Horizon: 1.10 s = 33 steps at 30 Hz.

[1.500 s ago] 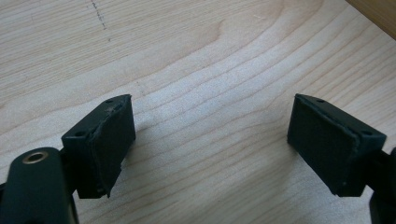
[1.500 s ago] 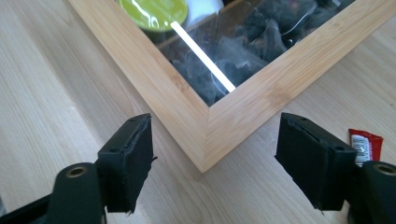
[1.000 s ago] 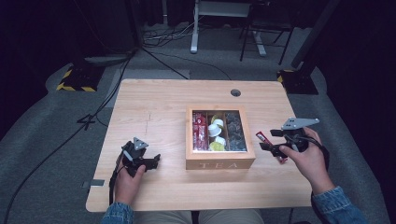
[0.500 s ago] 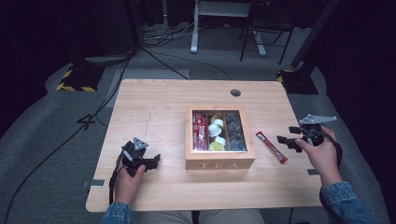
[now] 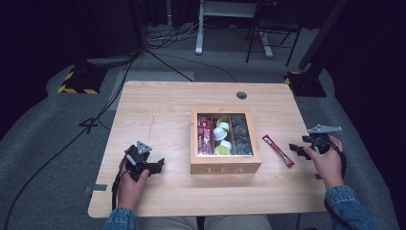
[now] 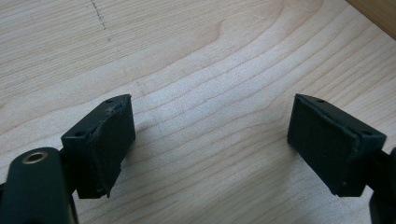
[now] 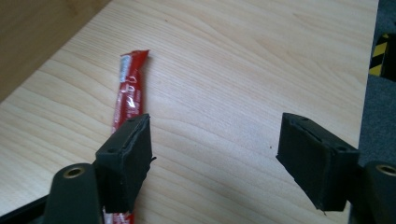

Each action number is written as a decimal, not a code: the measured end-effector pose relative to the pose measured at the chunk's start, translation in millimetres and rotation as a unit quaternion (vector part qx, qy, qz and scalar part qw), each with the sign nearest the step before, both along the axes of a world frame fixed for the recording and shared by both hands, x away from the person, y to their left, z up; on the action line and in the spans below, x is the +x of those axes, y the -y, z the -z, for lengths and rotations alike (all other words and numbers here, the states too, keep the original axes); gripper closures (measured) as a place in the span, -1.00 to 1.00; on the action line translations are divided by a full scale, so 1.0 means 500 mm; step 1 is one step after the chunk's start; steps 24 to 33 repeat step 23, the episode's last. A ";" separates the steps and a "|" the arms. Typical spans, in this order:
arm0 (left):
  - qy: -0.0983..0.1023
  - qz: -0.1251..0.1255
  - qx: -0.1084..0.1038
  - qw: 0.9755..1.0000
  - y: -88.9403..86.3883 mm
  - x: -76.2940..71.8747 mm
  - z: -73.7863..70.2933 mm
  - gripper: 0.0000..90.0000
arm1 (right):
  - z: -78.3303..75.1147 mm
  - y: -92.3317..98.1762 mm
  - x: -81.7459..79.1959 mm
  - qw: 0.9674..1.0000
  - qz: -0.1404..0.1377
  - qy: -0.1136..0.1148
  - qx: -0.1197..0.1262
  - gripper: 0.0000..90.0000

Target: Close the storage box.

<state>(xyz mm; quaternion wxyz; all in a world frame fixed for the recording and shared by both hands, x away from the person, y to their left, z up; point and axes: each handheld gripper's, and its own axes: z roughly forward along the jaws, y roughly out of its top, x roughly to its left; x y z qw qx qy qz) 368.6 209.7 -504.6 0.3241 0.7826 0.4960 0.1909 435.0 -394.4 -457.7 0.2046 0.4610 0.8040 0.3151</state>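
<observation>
One table [image 5: 158,115] of pale, straight-grained wood, rectangular, with one round cable hole [image 5: 242,95] near its far edge. One square wooden box [image 5: 225,167], its front lettered "TEA", stood at the table's middle, divided into three compartments: red packets in the left, round white and yellow pods in the middle, dark grey packets in the right. One red stick sachet [image 5: 278,150], long, flat and glossy, with white print, lay diagonally on the bare wood just beside the box's right wall, apart from it. Two hand-held grippers, each with two black, block-shaped padded jaws. The left gripper [image 5: 156,166] rested low at the table's near left, its jaws spread wide over bare wood, nothing between them. The right gripper [image 5: 298,149] sat near the table's right edge, just right of the sachet, jaws likewise wide and holding nothing; in the right gripper view the sachet passed under one jaw rather than through the gap. Against the frame a second earlier, the right gripper had drawn away rightward and lower from the sachet; the left gripper and box were unchanged.
</observation>
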 end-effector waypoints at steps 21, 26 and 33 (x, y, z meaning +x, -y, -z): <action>-0.004 0.000 0.000 1.000 0.000 0.000 -0.001 -0.66 | 0.085 0.020 -0.002 0.998 0.054 0.007 0.019 -0.62; -0.003 -0.001 0.000 1.000 0.001 0.000 -0.001 -0.66 | 0.085 0.020 -0.003 0.998 0.058 0.007 0.019 -0.63; -0.003 -0.001 0.000 1.000 0.001 0.000 -0.001 -0.66 | 0.085 0.020 -0.003 0.998 0.058 0.007 0.019 -0.63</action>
